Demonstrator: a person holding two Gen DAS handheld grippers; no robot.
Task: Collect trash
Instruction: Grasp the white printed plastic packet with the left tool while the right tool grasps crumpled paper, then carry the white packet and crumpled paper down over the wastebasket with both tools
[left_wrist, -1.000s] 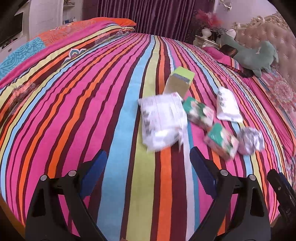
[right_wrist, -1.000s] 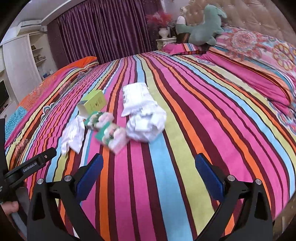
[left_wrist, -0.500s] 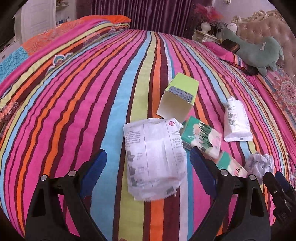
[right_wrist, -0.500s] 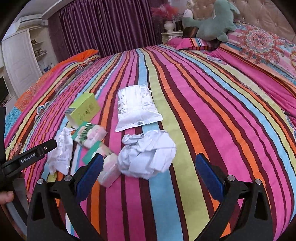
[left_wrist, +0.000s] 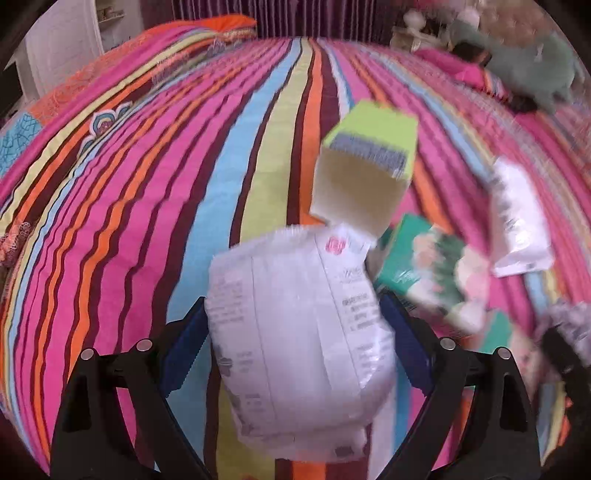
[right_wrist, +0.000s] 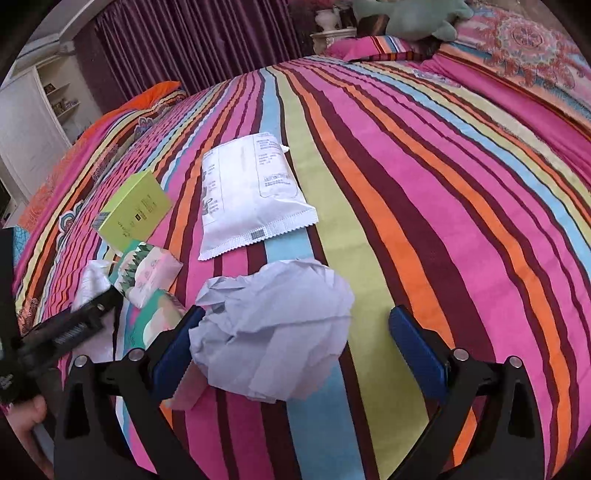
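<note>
Trash lies on a striped bedspread. In the left wrist view my left gripper (left_wrist: 295, 350) is open around a white plastic wrapper (left_wrist: 295, 339); its blue pads (left_wrist: 181, 350) flank it. Beyond lie a lime-green box (left_wrist: 365, 166), a green tissue pack (left_wrist: 432, 273) and a second white wrapper (left_wrist: 517, 221). In the right wrist view my right gripper (right_wrist: 295, 343) is open, and a crumpled white paper ball (right_wrist: 273, 325) sits between its fingers, nearer the left one. The second white wrapper (right_wrist: 247, 192), green box (right_wrist: 136, 210) and tissue packs (right_wrist: 147, 273) lie beyond.
A teal plush toy (right_wrist: 410, 18) and patterned pillows (right_wrist: 524, 48) lie at the bed head. Purple curtains (right_wrist: 184, 44) and a white cabinet (right_wrist: 33, 122) stand behind the bed. The left gripper's body (right_wrist: 62, 328) shows at the right wrist view's left edge.
Both grippers have moved forward and down. The white wrapper now sits between the left fingers, and the paper ball between the right fingers. Both stay open.
</note>
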